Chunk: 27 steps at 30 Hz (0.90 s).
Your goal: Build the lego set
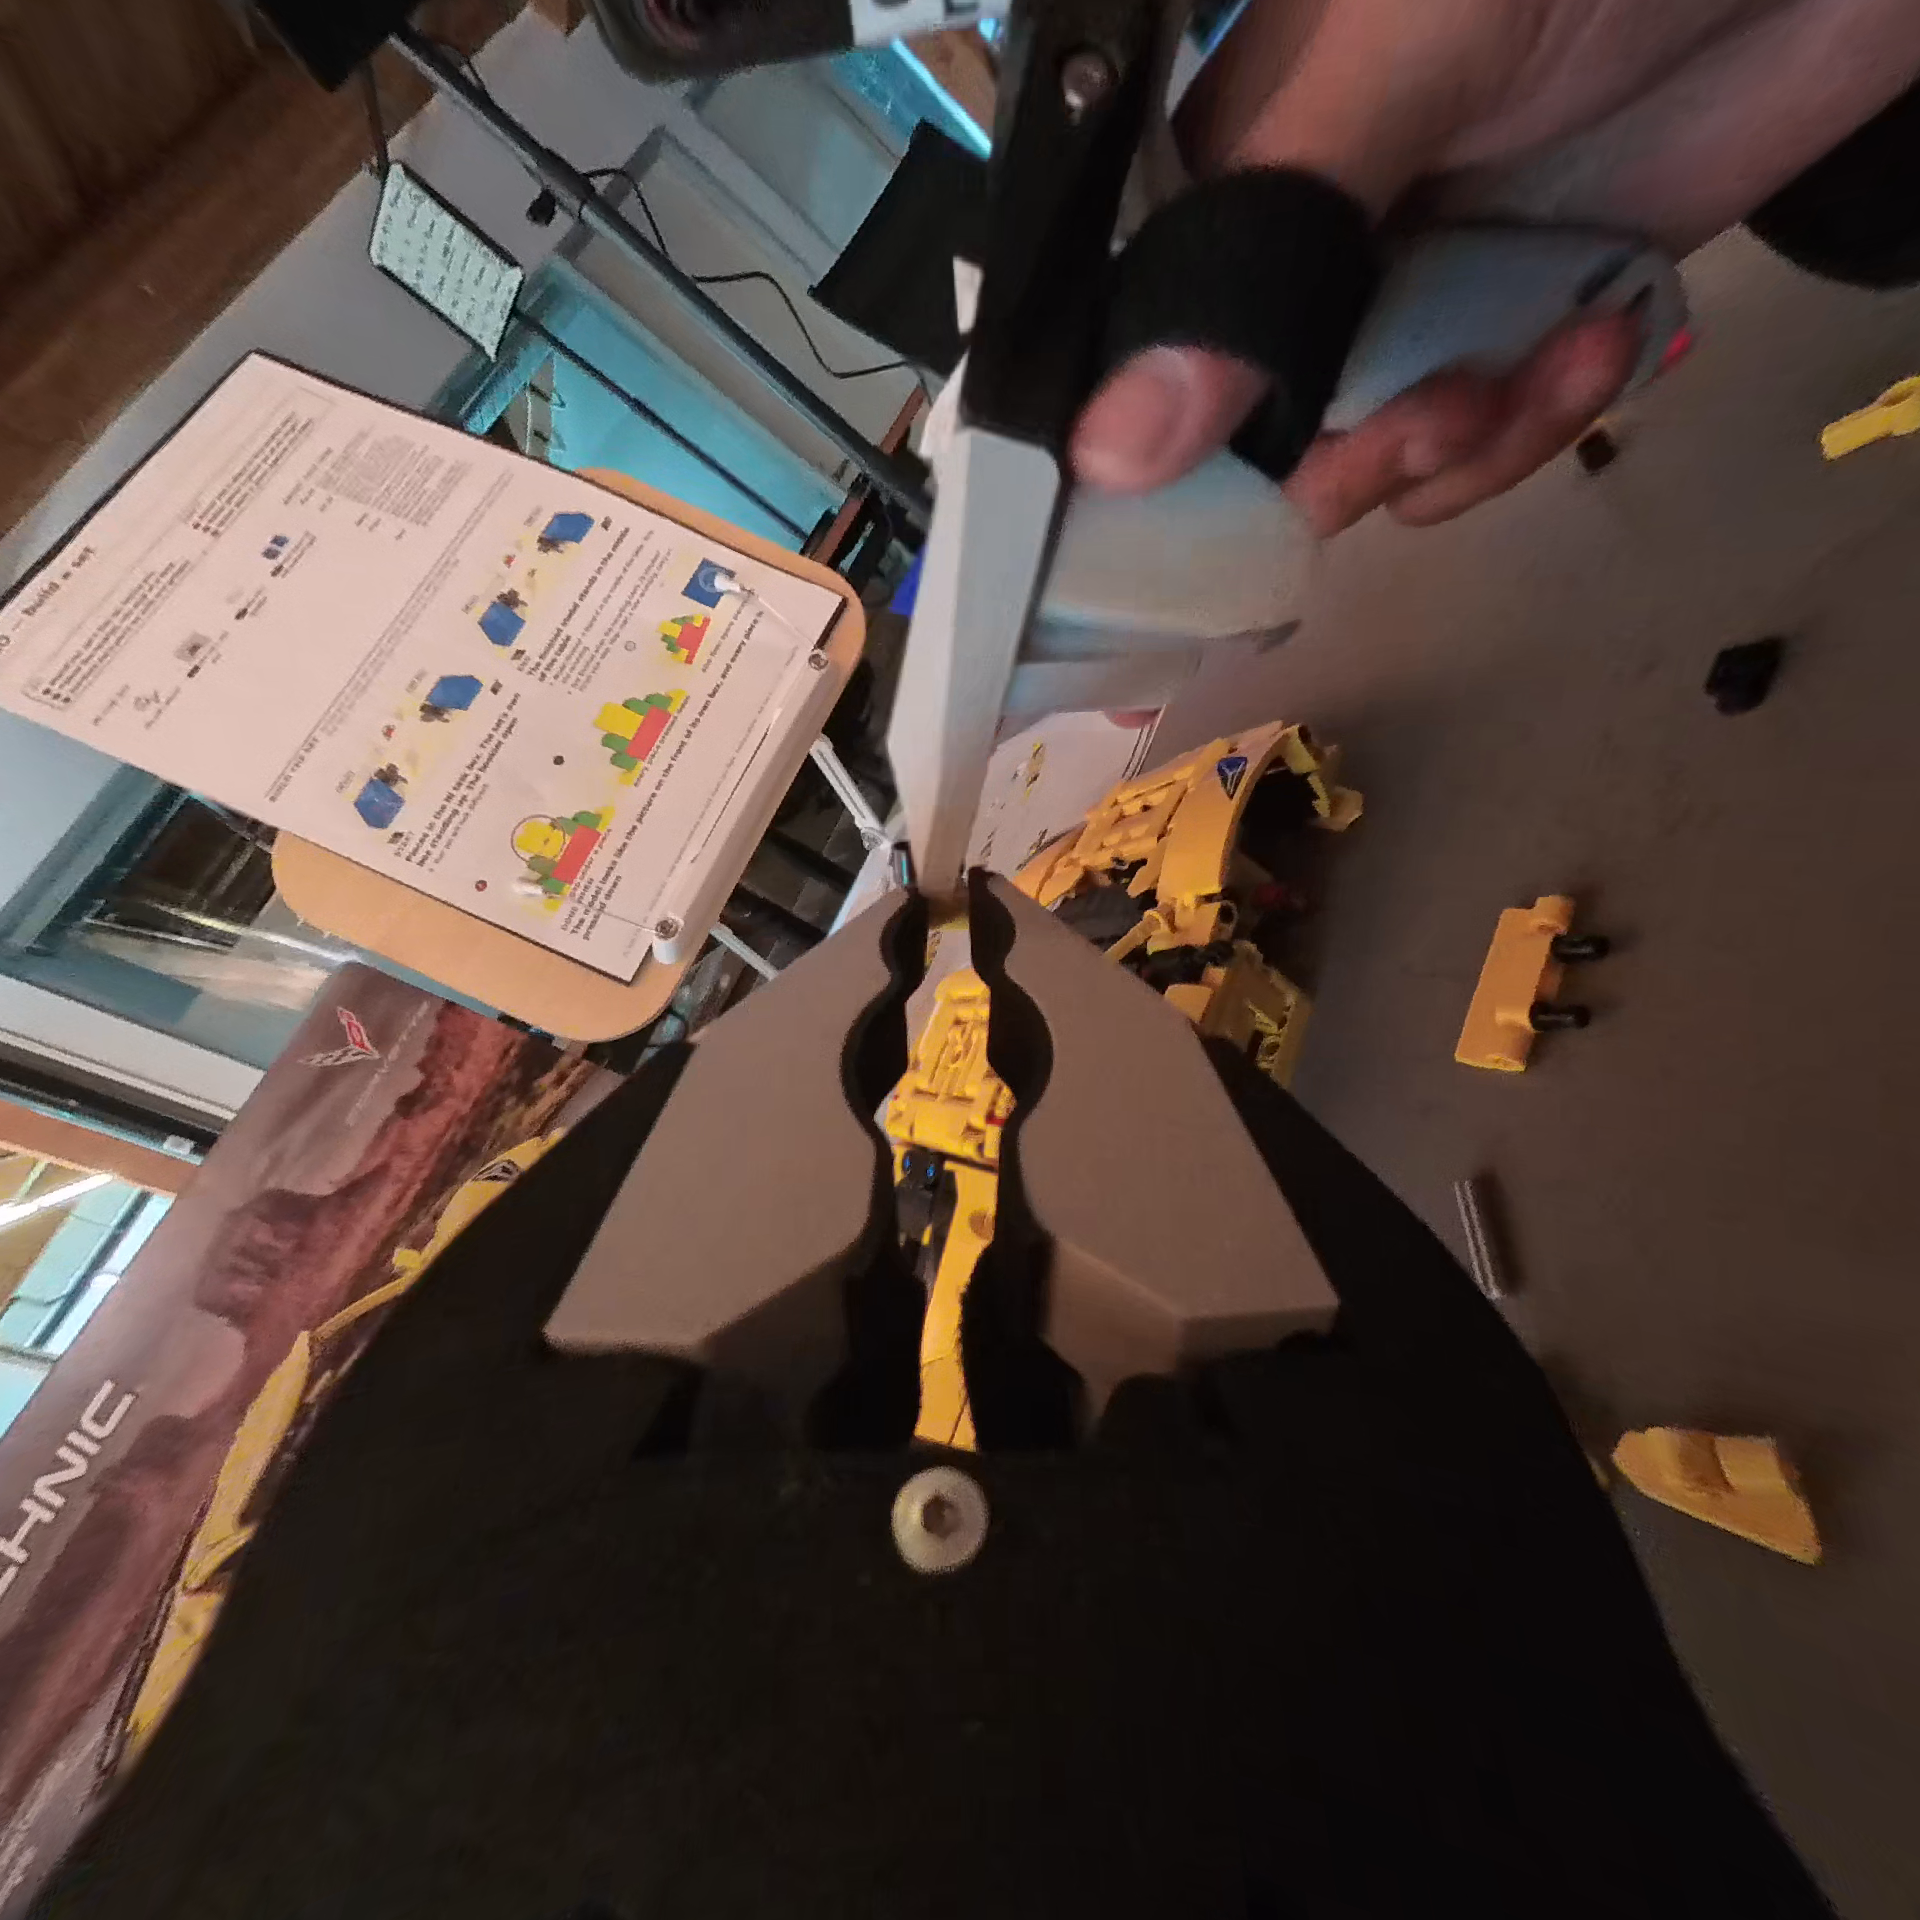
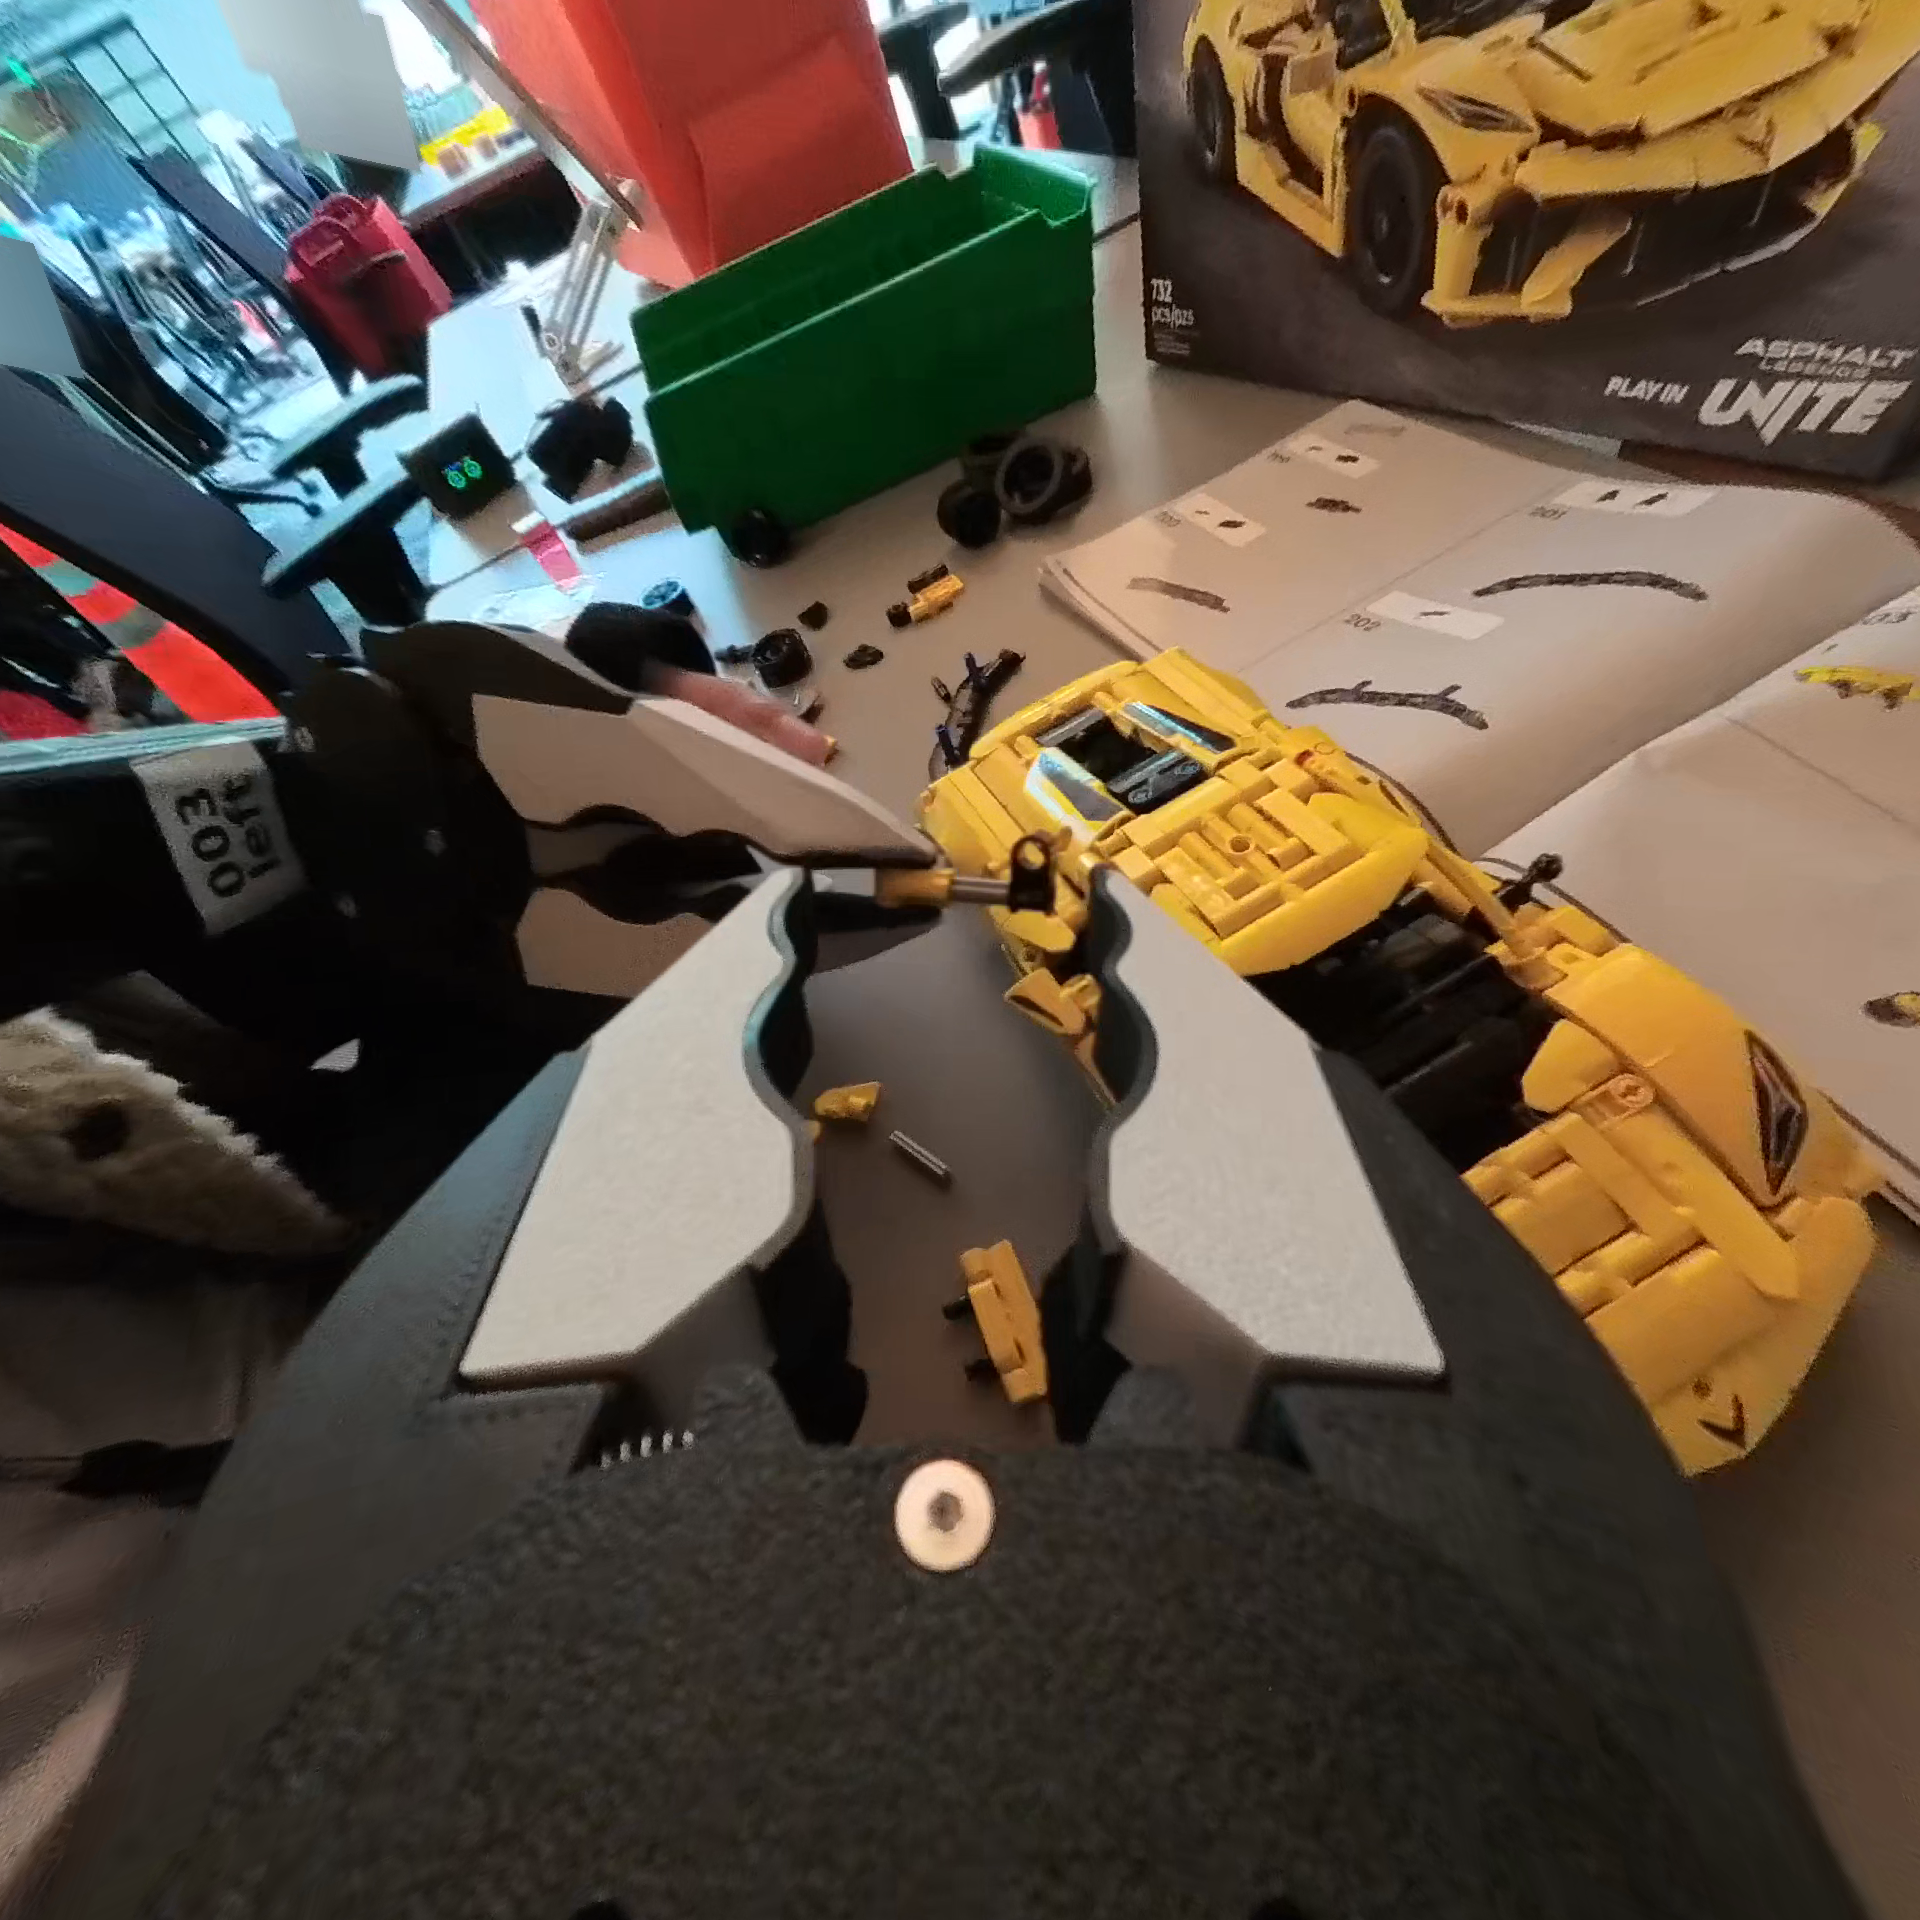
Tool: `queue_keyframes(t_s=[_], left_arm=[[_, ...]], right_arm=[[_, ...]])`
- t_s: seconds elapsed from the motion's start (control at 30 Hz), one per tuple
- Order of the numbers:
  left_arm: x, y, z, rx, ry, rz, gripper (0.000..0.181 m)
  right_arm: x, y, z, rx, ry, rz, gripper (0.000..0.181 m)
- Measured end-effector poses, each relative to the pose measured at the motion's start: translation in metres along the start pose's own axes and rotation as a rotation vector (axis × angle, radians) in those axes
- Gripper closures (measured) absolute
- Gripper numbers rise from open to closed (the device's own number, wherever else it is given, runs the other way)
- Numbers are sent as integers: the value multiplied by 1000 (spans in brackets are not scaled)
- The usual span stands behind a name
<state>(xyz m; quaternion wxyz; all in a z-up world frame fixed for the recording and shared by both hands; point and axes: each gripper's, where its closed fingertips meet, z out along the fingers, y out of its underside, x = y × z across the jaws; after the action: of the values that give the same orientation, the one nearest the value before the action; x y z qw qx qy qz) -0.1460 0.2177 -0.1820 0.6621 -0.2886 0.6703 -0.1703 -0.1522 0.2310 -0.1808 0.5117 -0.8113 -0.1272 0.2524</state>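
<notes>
The yellow Lego car [image 2: 1351, 987] lies on the grey table, partly on the open booklet. My left gripper [image 2: 923, 862] comes in from the left and is shut on a small yellow connector [image 2: 914, 885] with a grey axle and a black link [image 2: 1031, 871], held at the car's near end. My right gripper [image 2: 951, 883] is open and empty, its fingertips either side of that piece. In the left wrist view, my left gripper [image 1: 940, 906] is nearly closed on the yellow bit, with the car [image 1: 1174, 883] behind it. A right gripper finger [image 1: 966, 644] reaches down to its tip.
Loose parts lie on the table: a yellow beam with two black pins [image 2: 1003, 1320], a grey axle [image 2: 920, 1156], a small yellow piece [image 2: 847, 1101]. Behind are a green bin [image 2: 873, 343], black tyres [image 2: 1018, 483], the booklet [image 2: 1455, 623] and the set box [image 2: 1558, 208]. An instruction sheet [image 1: 416, 665] stands at left. From either gripper's tips it is about 12 cm to the small yellow piece [image 2: 847, 1101].
</notes>
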Motion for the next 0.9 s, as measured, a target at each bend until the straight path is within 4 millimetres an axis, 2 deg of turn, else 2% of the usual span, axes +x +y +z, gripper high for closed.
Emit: queue_keyframes(t_s=[0.1, 0.23, 0.57, 0.9], left_arm=[[-1, -1, -1, 11, -9, 13, 174], [-1, -5, -2, 22, -20, 32, 174], [4, -2, -1, -2, -2, 33, 174], [-3, -2, 0, 3, -21, 2, 174]], right_arm=[[-4, -1, 1, -2, -2, -15, 136], [-1, 0, -2, -12, 7, -25, 135], [-3, 9, 3, -52, 8, -11, 146], [-3, 3, 3, 0, 15, 11, 147]])
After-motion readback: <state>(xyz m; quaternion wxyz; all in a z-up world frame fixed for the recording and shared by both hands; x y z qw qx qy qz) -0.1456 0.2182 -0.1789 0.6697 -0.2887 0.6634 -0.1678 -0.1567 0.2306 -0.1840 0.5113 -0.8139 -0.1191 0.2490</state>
